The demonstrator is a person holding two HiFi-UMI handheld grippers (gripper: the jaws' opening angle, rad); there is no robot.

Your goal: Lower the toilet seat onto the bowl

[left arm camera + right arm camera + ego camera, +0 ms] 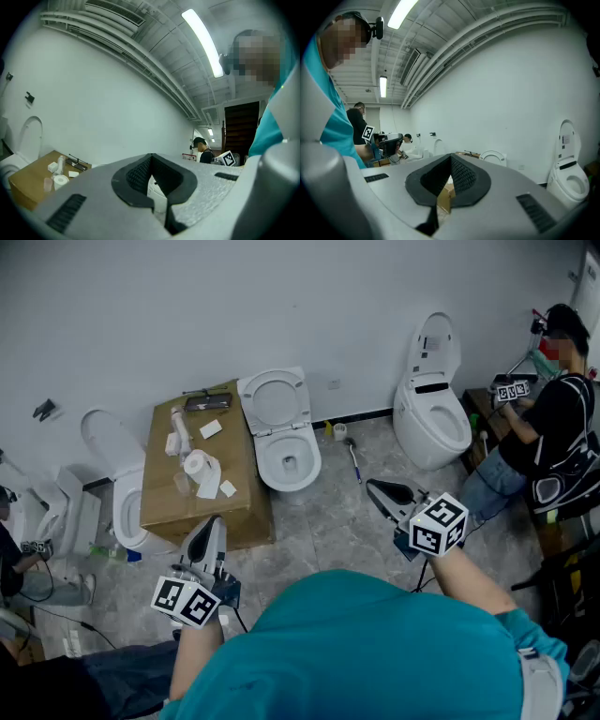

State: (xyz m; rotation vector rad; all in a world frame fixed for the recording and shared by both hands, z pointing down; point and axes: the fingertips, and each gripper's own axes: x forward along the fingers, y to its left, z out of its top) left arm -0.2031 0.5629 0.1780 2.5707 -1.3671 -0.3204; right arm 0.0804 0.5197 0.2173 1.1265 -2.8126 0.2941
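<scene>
The seat [274, 397] stands raised against the wall [281, 296], above its bowl [289, 457], well ahead of both grippers and between their lines. In the right gripper view the seat [493, 157] shows just above the jaws, a little to their right.

The grey tiled floor [323, 526] runs from the grippers out to the wall. A cardboard box [169, 507] lies straight ahead of the left gripper, touching the bowl's left side. A second toilet [120, 498] stands beyond the box, ahead and to the left of the left gripper. A third toilet [431, 418] with its lid up stands ahead and to the right of the right gripper. A person in black [548, 423] sits further right of the right gripper, near the third toilet.

The left gripper [214, 523] is held level near the wearer's body, its jaws together with nothing between them; they meet at the tips in its own view [151, 155]. The right gripper [373, 486] points slightly down, its jaws likewise closed on nothing [451, 155], well apart from the seat.

A brush [352, 456] lies on the floor ahead of the right gripper, between the bowl and the third toilet. A paper roll [198, 463] sits on the box, ahead of the left gripper.
</scene>
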